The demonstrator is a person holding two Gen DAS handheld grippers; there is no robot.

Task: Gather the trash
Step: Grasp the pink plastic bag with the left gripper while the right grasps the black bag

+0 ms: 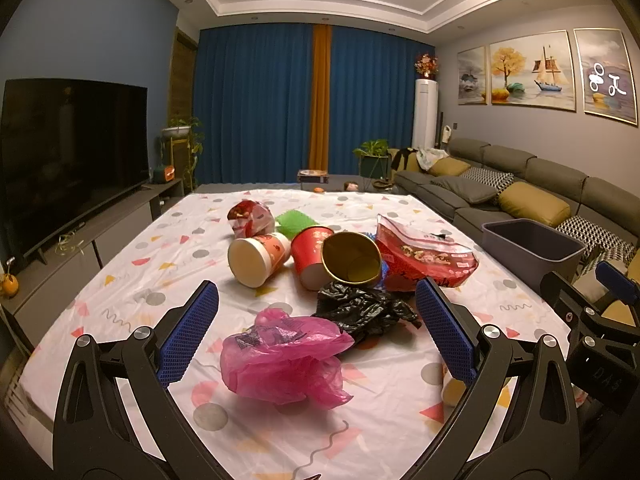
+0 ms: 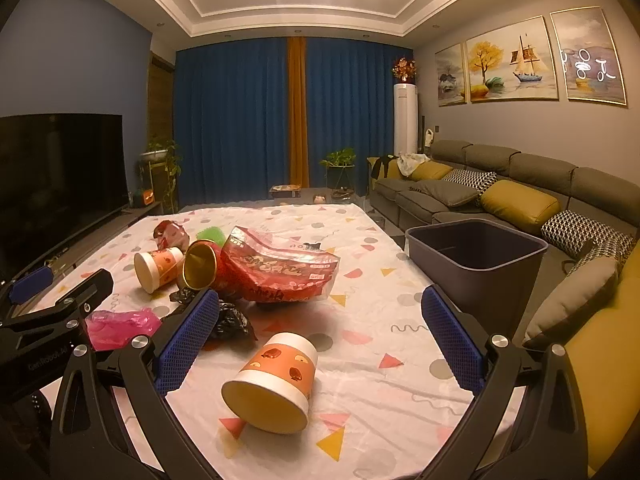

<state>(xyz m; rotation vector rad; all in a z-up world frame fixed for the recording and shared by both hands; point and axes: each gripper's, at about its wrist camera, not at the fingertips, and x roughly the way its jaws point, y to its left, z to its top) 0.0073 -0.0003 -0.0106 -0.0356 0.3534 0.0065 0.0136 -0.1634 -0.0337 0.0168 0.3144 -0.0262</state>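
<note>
Covering the tabletop, a white cloth with coloured triangles and grey dots point(image 2: 360, 240) carries the trash. Left gripper point(image 1: 316, 320): jaws spread wide, holding nothing, hovering above a crumpled pink plastic bag point(image 1: 284, 356) near the tabletop's near edge. Right gripper point(image 2: 320, 328): jaws spread wide, holding nothing, framing an orange-and-white paper cup lying on its side point(image 2: 276, 380), mouth toward the camera, near the near edge. Crumpled black plastic bag point(image 1: 360, 308): just behind the pink bag, touching it. Gold-lined red paper cup on its side point(image 1: 352, 258): mid-tabletop, behind the black bag. Plain red paper cup point(image 1: 310, 256): against the gold-lined cup's left. Second orange-and-white paper cup on its side point(image 1: 258, 258): left of the red cup. Large red printed snack bag point(image 2: 280, 268): right of the cups, leaning on them. Red-and-white crumpled wrapper point(image 1: 248, 216) and green spiky item point(image 1: 294, 222): behind the cups, toward the far edge. Grey rectangular plastic bin point(image 2: 476, 264): open-topped, beside the tabletop's right edge, between it and the grey sofa with yellow cushions point(image 2: 520, 196).
</note>
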